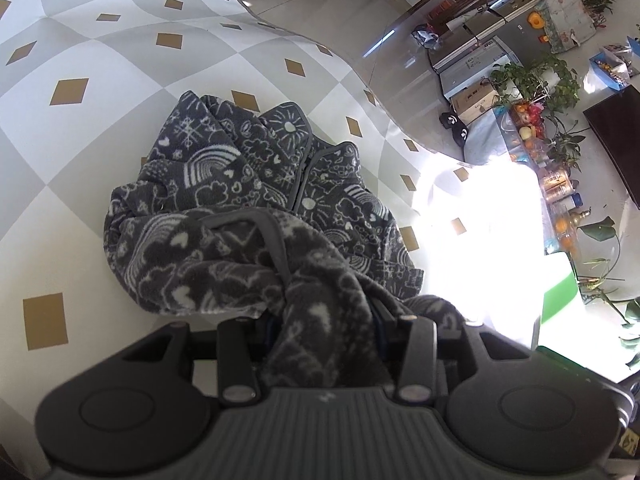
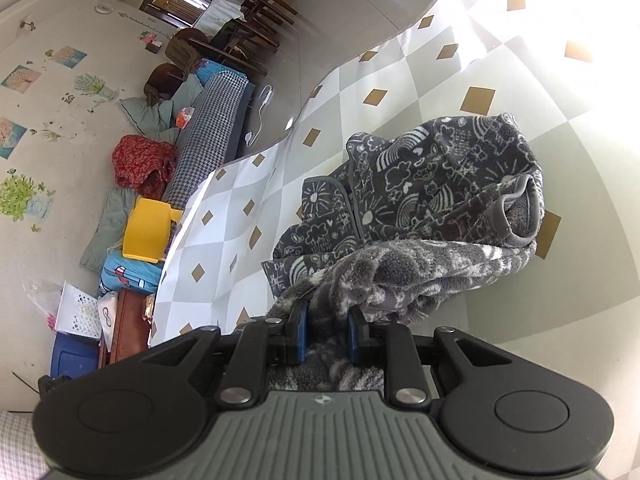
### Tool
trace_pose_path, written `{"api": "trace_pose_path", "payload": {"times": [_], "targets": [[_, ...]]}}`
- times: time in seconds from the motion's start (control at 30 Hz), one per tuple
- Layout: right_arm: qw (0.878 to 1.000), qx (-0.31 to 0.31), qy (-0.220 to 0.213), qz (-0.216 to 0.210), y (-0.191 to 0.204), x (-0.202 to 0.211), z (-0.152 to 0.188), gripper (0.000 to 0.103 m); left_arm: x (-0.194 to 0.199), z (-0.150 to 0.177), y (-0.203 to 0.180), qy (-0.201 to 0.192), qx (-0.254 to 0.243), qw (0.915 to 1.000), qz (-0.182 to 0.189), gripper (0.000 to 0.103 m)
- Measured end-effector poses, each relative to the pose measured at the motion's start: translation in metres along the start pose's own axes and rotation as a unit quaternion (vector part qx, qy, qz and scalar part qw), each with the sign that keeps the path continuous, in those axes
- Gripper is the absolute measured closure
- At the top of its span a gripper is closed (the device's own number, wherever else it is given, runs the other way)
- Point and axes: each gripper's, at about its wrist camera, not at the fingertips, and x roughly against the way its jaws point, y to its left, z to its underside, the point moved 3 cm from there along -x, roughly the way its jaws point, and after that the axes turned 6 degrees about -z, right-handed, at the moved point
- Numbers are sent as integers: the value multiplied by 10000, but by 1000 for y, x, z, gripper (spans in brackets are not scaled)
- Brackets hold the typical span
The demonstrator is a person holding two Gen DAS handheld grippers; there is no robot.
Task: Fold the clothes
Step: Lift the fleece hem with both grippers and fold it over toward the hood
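Observation:
A dark grey fleece jacket (image 1: 248, 184) printed with white rainbows, clouds and suns lies bunched on the checked tablecloth (image 1: 100, 60). My left gripper (image 1: 324, 320) is shut on a thick fold of its fabric, which drapes over and hides both fingers. In the right wrist view the same jacket (image 2: 440, 176) sits crumpled ahead, its grey-trimmed cuff turned up at the right. My right gripper (image 2: 326, 332) is shut on another fold, with the blue pads (image 2: 302, 334) pressing the fleece from both sides.
The cloth's edge (image 1: 352, 64) curves off to glossy floor. Right of it stand plants (image 1: 536, 84) and a shelf of fruit. On the other side lie a houndstooth cushion (image 2: 212, 128), a red garment (image 2: 140, 160), a yellow tub (image 2: 146, 232) and wooden chairs (image 2: 240, 28).

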Motion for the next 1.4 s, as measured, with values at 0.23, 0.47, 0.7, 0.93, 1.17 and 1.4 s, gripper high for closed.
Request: {"api": "trace_pose_path", "payload": {"times": [0.23, 0.47, 0.7, 0.93, 1.17, 1.4], "targets": [[9989, -446, -116, -53, -19, -26, -26, 81, -31, -30, 5, 120, 386, 9991, -84, 64], [9958, -874, -256, -125, -42, -50, -52, 81, -65, -62, 12, 126, 653, 9976, -171, 62], [9928, -1078, -525, 66, -65, -74, -71, 77, -105, -89, 27, 112, 918, 9949, -404, 55], [9946, -807, -658, 2, -64, -87, -90, 66, -119, -117, 37, -88, 1157, 9926, -371, 49], [9915, -1062, -748, -124, -69, -90, -98, 59, -112, -133, 36, -261, 1381, 9901, 2, 14], [9772, -1899, -940, -166, -94, -87, -100, 53, -82, -150, 35, -997, 989, 9896, -324, 4]]}}
